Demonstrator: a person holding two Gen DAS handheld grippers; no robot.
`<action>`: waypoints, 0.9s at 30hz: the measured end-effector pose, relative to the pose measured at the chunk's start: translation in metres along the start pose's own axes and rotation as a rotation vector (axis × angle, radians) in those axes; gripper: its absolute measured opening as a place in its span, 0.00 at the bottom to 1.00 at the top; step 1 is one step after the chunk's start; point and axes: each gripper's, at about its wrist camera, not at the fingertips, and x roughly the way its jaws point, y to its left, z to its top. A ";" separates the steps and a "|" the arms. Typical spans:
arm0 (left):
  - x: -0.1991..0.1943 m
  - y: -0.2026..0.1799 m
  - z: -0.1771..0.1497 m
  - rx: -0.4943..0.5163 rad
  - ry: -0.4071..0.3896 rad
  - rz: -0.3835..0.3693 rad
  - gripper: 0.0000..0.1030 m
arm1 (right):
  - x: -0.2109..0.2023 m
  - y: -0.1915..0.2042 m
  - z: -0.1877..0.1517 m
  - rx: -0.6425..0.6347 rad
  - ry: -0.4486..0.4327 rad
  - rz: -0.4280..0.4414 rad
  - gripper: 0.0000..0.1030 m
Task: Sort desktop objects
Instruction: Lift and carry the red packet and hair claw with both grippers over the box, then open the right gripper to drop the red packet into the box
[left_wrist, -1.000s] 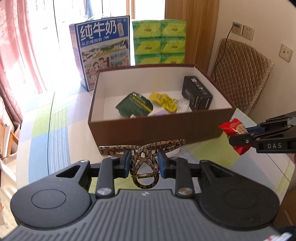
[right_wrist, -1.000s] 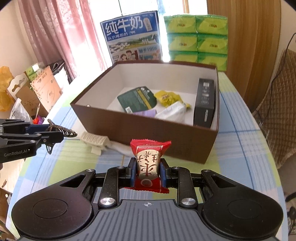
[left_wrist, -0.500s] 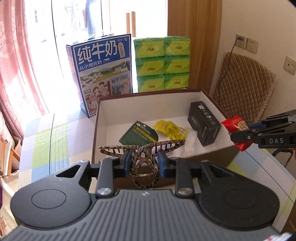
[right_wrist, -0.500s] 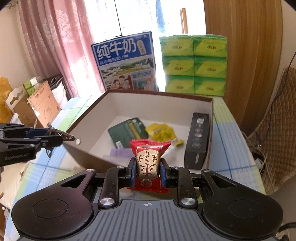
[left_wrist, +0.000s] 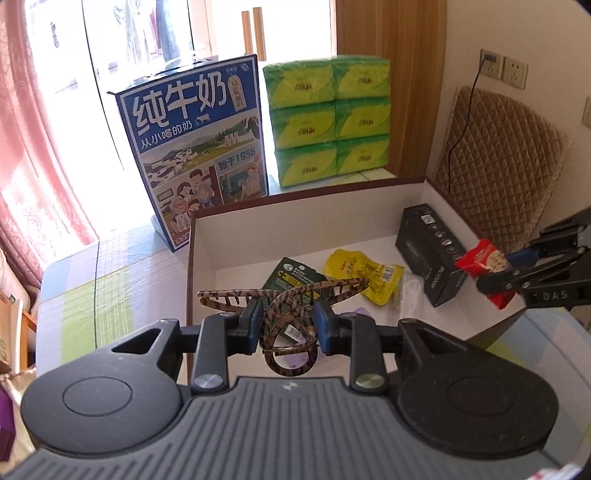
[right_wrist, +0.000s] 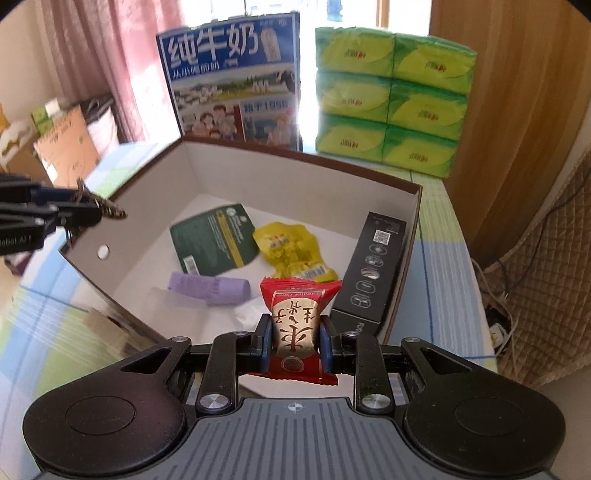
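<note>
My left gripper (left_wrist: 288, 325) is shut on a leopard-print hair claw (left_wrist: 284, 310), held over the near left wall of the brown box (left_wrist: 236, 210). My right gripper (right_wrist: 294, 343) is shut on a red snack packet (right_wrist: 295, 325), hovering above the box's near right part. In the left wrist view the right gripper (left_wrist: 513, 273) and the red snack packet (left_wrist: 480, 258) show at the right, over the box rim. Inside the brown box (right_wrist: 303, 162) lie a dark green pouch (right_wrist: 214, 236), a yellow packet (right_wrist: 291, 247), a purple roll (right_wrist: 210, 288) and a black carton (right_wrist: 373, 269).
A blue milk carton (left_wrist: 199, 147) and stacked green tissue packs (left_wrist: 328, 114) stand behind the box. A quilted chair back (left_wrist: 498, 166) is at the right. The striped tablecloth (left_wrist: 103, 280) lies left of the box. Cardboard boxes (right_wrist: 66, 144) sit off the table's left.
Both grippers rose and moved forward, from in front of the box's near wall to over its rim and interior, each keeping its hold.
</note>
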 end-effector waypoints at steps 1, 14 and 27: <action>0.002 0.001 0.002 0.008 0.001 0.004 0.24 | 0.003 -0.001 0.002 -0.014 0.014 -0.002 0.22; 0.027 0.004 0.010 0.028 0.036 -0.011 0.24 | 0.059 0.005 0.013 -0.223 0.261 -0.033 0.22; 0.053 0.003 0.009 0.123 0.114 -0.033 0.24 | 0.090 -0.003 0.019 -0.310 0.364 -0.023 0.34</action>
